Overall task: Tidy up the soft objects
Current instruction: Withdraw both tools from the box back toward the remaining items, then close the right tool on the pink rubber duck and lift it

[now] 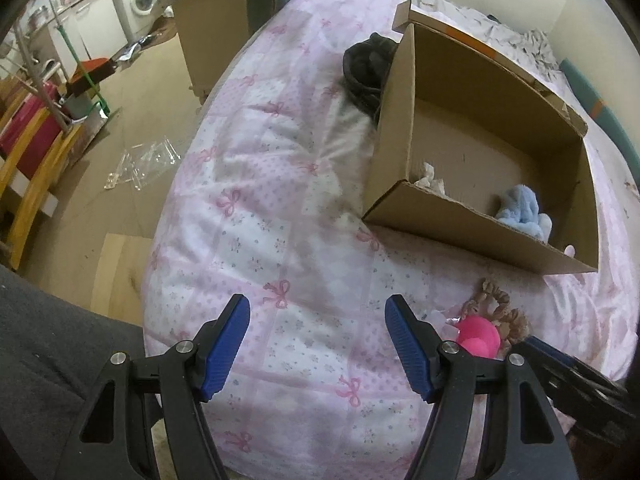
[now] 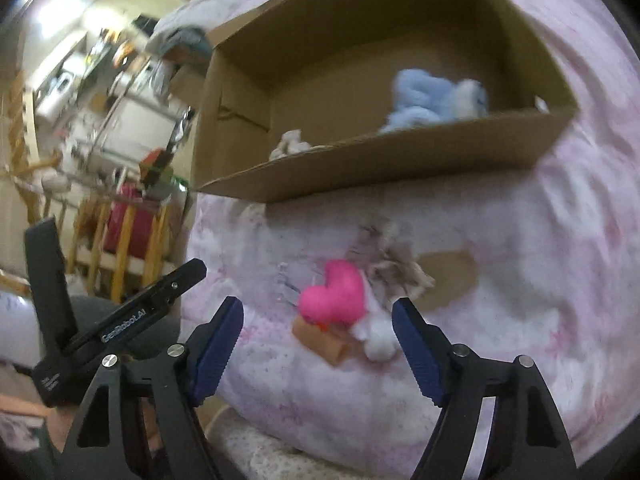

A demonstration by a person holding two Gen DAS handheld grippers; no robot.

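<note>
An open cardboard box lies on the pink bow-print bedspread. Inside it are a light blue plush and a small white crumpled piece. In front of the box sits a pile: a pink heart cushion, a brown ruffled scrunchie and a white pompom. My right gripper is open just before the heart, its pads off it. My left gripper is open over bare bedspread, left of the pile.
A black garment lies behind the box's left wall. The bed's edge drops to the floor on the left, where a yellow wooden frame, clear plastic pieces and a tall cardboard box stand. A flat cardboard scrap lies beside the pile.
</note>
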